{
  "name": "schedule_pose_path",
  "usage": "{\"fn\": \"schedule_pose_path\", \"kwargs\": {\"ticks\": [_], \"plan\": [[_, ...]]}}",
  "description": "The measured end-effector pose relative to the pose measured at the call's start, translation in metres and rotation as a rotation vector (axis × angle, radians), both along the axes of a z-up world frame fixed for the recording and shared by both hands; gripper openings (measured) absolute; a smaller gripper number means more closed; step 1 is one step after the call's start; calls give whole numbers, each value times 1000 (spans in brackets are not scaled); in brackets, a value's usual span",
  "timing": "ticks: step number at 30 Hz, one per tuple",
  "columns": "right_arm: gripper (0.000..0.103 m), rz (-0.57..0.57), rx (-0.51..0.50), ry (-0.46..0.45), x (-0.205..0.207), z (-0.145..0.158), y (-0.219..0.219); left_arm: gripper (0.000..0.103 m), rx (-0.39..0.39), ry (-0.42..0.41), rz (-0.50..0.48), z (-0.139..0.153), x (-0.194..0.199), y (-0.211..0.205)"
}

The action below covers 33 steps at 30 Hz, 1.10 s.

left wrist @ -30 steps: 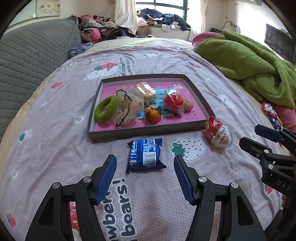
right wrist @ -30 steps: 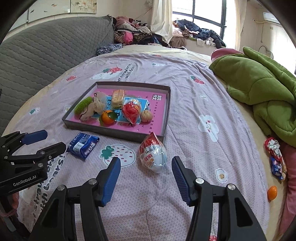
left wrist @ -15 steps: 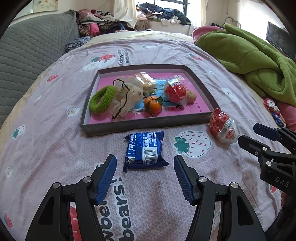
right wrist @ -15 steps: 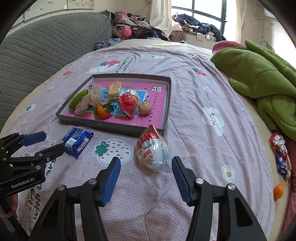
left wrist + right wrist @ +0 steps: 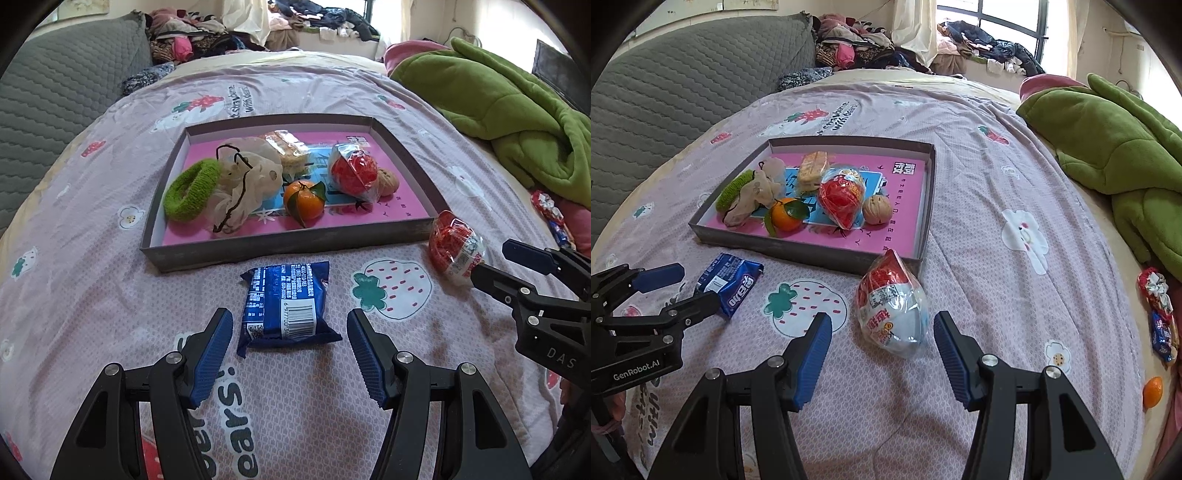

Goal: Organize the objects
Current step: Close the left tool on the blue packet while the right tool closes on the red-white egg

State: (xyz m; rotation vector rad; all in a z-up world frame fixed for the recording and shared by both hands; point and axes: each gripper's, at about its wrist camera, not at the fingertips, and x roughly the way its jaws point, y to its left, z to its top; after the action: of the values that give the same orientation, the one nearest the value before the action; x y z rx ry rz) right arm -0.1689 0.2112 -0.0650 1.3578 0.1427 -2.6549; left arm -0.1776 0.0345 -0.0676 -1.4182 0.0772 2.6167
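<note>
A blue snack packet [image 5: 286, 304] lies on the bedspread in front of the grey tray [image 5: 291, 248]. My left gripper [image 5: 290, 336] is open, its fingers on either side of the packet's near end. A red and white egg-shaped pack [image 5: 892, 306] lies by the tray's corner [image 5: 916, 264]. My right gripper [image 5: 882, 334] is open around its near end. The tray holds a green hair tie [image 5: 192, 190], a mesh pouch [image 5: 247, 184], a wrapped cake [image 5: 290, 149], a tangerine [image 5: 304, 199], another red pack [image 5: 352, 171] and a walnut [image 5: 388, 181].
A green blanket [image 5: 1115, 147] is heaped on the right of the bed. Wrapped sweets [image 5: 1158, 314] and a second tangerine [image 5: 1152, 391] lie at the right edge. A grey headboard [image 5: 665, 99] is on the left, with piled clothes [image 5: 857, 51] behind.
Both grippers have moved forward and down. The blue packet and the egg-shaped pack now sit between their open fingers. Nothing has been taken hold of.
</note>
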Motion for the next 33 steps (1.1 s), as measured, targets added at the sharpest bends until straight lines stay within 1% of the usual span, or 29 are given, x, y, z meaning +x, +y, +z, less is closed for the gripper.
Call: {"fn": "schedule_pose_path", "kwargs": {"ticks": [4, 12, 20, 24, 32, 33], "plan": [[57, 0, 9, -11, -8, -6, 0, 66, 2, -10, 1, -5, -6, -1], [57, -11, -3, -34, -22, -19, 3, 66, 1, -21, -2, -14, -17, 2], [57, -13, -8, -55, -33, -33, 4, 66, -2, -47, 6, -29, -30, 3], [57, -22, 5, -57, -38, -39, 2, 66, 12, -60, 12, -36, -36, 2], [54, -10, -32, -38, -36, -40, -1, 66, 56, -65, 17, -41, -43, -2], [54, -8, -34, -35, -35, -39, -2, 63, 55, -62, 15, -41, -42, -1]]}}
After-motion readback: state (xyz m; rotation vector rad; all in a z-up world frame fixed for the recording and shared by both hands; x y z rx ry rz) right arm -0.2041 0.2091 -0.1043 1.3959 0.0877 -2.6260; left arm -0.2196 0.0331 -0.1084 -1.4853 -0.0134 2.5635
